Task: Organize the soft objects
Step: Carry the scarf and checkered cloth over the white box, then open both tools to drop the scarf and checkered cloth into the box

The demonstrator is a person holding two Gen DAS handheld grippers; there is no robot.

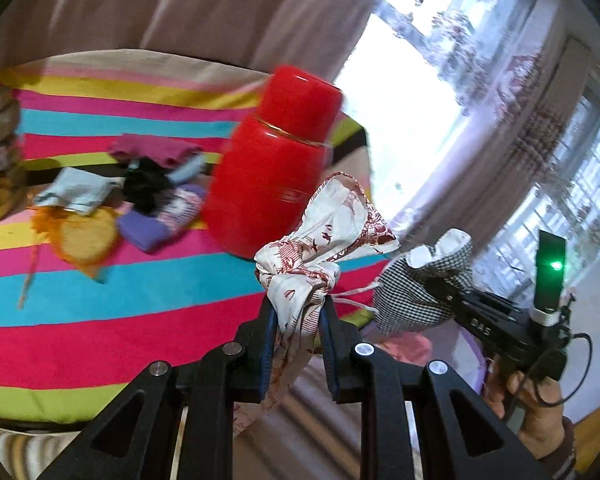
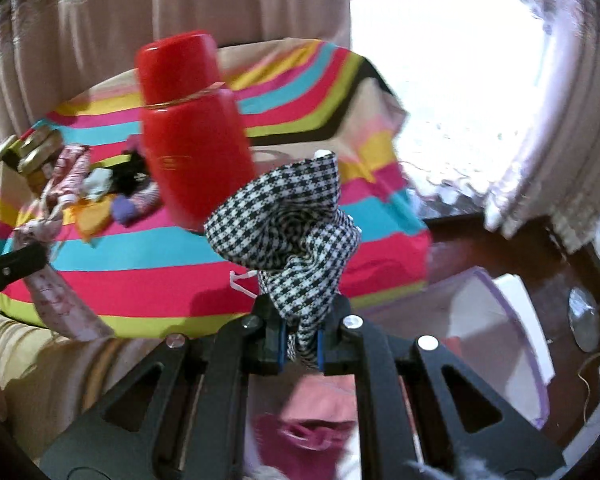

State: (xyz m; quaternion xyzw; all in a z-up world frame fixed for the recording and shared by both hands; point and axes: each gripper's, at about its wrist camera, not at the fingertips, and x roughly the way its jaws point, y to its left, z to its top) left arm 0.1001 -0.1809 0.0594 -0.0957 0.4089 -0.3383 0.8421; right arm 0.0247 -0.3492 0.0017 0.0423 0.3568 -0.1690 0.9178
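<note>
The left gripper (image 1: 300, 320) fingers clamp a crumpled white, red-printed cloth (image 1: 320, 248) at lower centre; the right gripper (image 2: 300, 320) fingers clamp a houndstooth pouch (image 2: 296, 232). Both hang past the striped table (image 1: 100, 300) edge, beside a glossy red flask (image 1: 276, 160). Loose soft items (image 1: 148, 192) lie mid-left.

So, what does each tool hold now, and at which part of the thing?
The left tool grips the white cloth with red print at its bunched middle. The right tool grips the black-and-white checked cloth by its lower gathered end.
</note>
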